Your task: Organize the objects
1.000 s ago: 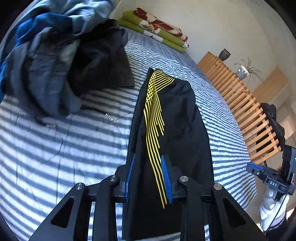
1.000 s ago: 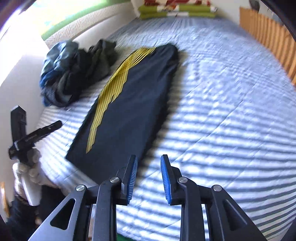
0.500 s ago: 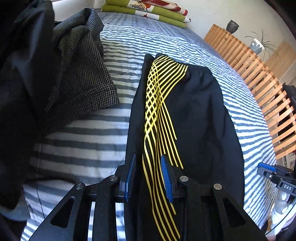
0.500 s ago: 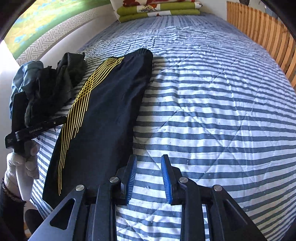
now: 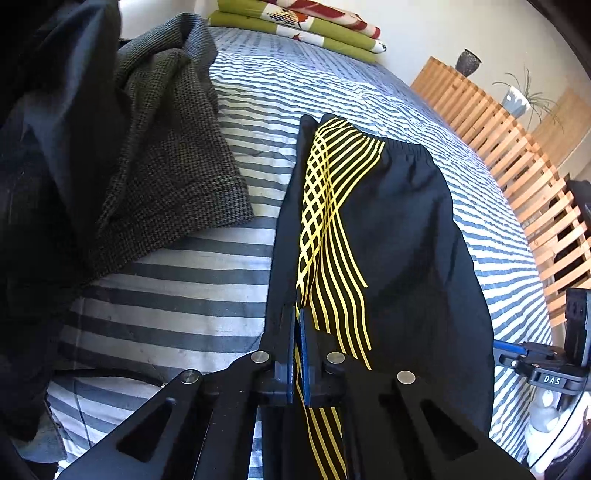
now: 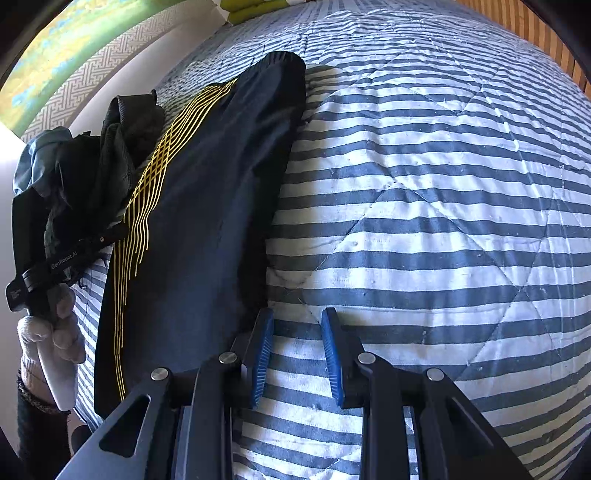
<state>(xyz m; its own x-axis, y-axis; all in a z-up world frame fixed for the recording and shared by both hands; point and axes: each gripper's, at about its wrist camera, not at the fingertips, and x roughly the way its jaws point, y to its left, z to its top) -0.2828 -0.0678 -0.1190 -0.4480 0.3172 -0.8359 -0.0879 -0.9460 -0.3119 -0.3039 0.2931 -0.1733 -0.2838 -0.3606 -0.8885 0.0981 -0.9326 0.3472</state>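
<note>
Left gripper (image 5: 297, 325) clamped on black pants (image 5: 402, 236) edge | right gripper (image 6: 297, 345) apart, beside pants

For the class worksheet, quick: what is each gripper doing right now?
Left gripper: shut on the trousers, pinching the fabric beside the yellow stripes.
Right gripper: open, holding nothing, over the bedspread beside the trousers' edge.

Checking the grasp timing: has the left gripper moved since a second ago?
Yes. The left gripper has gone forward along the trousers toward the pillows, and its jaws have shut on the trousers' striped edge.
</note>
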